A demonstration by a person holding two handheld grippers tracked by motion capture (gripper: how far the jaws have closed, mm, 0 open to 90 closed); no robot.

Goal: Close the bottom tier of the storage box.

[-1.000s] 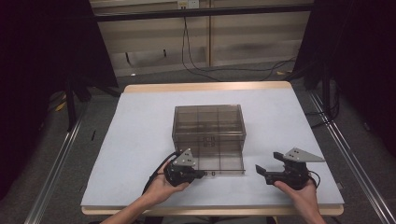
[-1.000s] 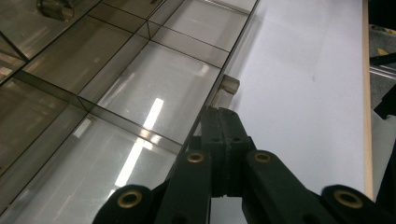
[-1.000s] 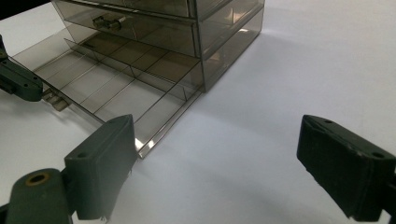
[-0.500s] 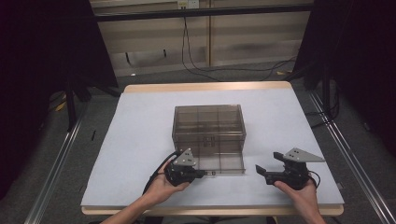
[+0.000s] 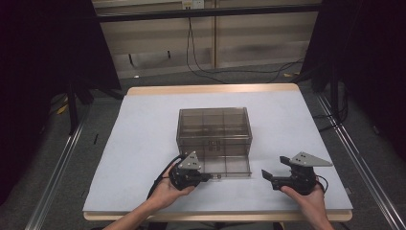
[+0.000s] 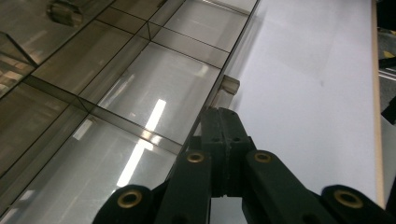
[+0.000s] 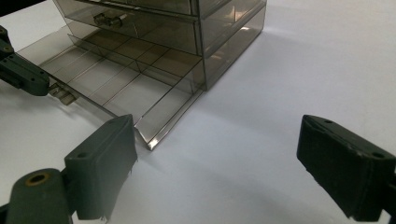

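Drawer out on the counter — how to handle the pull cleanly

Drawer [image 5: 225,163] — the bottom one of a smoky see-through cabinet [image 5: 214,123] — stands drawn out toward the person, its divided compartments bare as far as the pictures tell. The cabinet sits near the middle of the white counter [image 5: 129,143], and the drawer's front edge reaches toward the counter's near side.

The left gripper [image 5: 207,177] has its jaws pressed together at the drawer's front wall, next to the small clear handle [image 6: 229,85]; in the left gripper view the jaws meet tight, and they seem to pinch the thin front edge rather than the knob itself, though the exact contact is hidden under the jaws. The right gripper [image 5: 266,175] waits well apart to the right with its jaws spread wide and nothing between them; in its own view the drawer's near corner [image 7: 148,142] lies just beside its left jaw.

My judgement: the drawer looks close to the end of its travel, so any further pull should run straight along the drawer's line and level with the counter. A sideways tug would skew the drawer in its slot, and a lift would tip it. The cabinet is light and may slide, so the free right gripper could steady it. A grip on thin, slick plastic can slip — go slowly and keep the pinch square
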